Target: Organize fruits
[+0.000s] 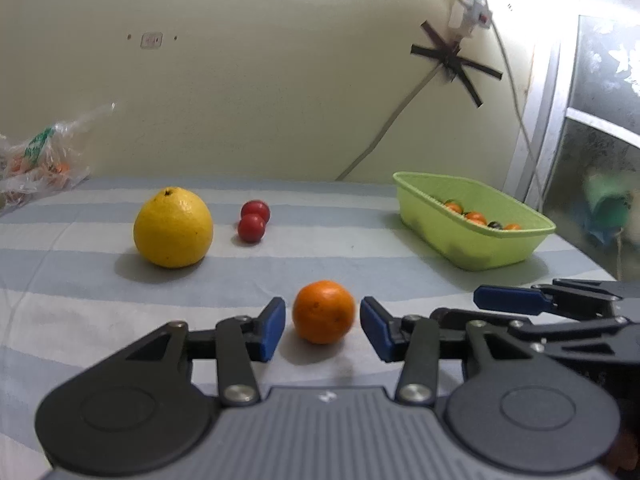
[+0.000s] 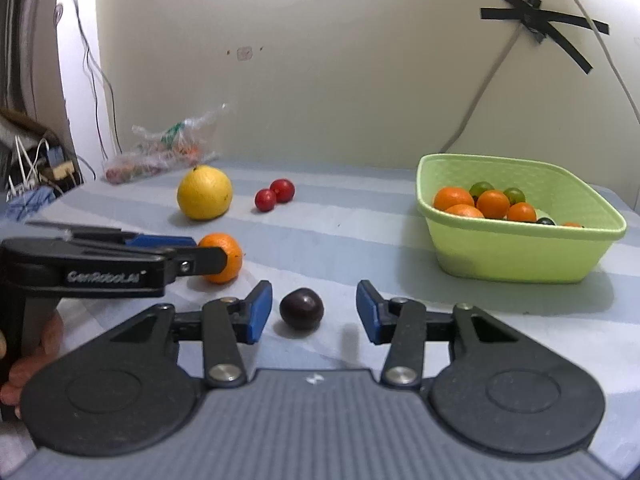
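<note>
With both grippers spread, the left gripper bracketed the orange and the right gripper the plum; closing, then carrying right to the basket, seemed next.

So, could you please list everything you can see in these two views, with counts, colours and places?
orange: one, orange, between the left gripper's open pads
dark plum: one, dark purple, between the right gripper's open pads
large citrus: one, yellow, far left on the cloth
red fruits: two, red, touching, right of the citrus
basket: one, light green, far right, holding orange, green and dark fruits
plastic bag: one, clear, by the wall
striped cloth: one, blue-white
left gripper: black, blue pads, open
right gripper: same, open
</note>
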Demonstrator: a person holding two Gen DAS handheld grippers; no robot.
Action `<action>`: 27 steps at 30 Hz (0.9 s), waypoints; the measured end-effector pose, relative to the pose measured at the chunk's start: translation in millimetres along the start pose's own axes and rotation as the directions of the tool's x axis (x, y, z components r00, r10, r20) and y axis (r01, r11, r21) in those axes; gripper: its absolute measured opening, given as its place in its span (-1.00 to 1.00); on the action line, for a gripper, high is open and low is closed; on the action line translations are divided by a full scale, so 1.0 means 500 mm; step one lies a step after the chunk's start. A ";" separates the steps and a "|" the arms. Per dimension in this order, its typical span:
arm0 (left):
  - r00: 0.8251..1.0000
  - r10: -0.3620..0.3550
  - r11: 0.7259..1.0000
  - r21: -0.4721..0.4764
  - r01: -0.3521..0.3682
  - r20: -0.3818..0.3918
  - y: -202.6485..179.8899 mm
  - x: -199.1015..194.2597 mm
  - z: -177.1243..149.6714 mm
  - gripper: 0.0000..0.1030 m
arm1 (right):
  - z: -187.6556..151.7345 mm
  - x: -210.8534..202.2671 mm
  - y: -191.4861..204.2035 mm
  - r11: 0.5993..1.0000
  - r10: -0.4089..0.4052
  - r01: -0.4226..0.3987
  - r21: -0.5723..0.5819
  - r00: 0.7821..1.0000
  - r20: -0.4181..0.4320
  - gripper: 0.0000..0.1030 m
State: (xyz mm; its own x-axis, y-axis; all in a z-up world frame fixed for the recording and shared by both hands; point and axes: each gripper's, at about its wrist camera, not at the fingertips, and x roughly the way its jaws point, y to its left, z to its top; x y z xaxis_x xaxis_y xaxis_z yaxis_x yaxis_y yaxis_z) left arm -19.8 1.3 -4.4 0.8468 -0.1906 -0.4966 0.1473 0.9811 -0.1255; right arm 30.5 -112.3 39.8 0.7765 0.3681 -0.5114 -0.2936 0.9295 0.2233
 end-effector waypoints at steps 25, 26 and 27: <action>0.998 -0.033 0.999 0.011 0.032 0.048 0.003 -0.017 -0.005 0.04 | 0.003 -0.011 -0.019 0.999 0.000 -0.002 0.052 0.999 0.036 0.03; 0.998 -0.033 0.999 0.013 0.033 0.049 0.004 -0.016 -0.005 0.04 | 0.002 -0.011 -0.018 0.999 -0.001 -0.001 0.053 0.999 0.035 0.03; 0.998 -0.034 0.999 0.013 0.034 0.049 0.004 -0.017 -0.005 0.04 | 0.002 -0.011 -0.017 0.999 -0.002 0.000 0.052 0.999 0.033 0.03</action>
State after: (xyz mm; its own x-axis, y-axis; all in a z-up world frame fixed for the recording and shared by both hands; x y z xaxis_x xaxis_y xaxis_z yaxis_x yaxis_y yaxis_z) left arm -27.9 4.8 -2.5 0.8652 -0.2223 -0.4495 0.1824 0.9745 -0.1307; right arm 29.4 -122.3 41.5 0.7952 0.3657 -0.4837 -0.2641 0.9269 0.2666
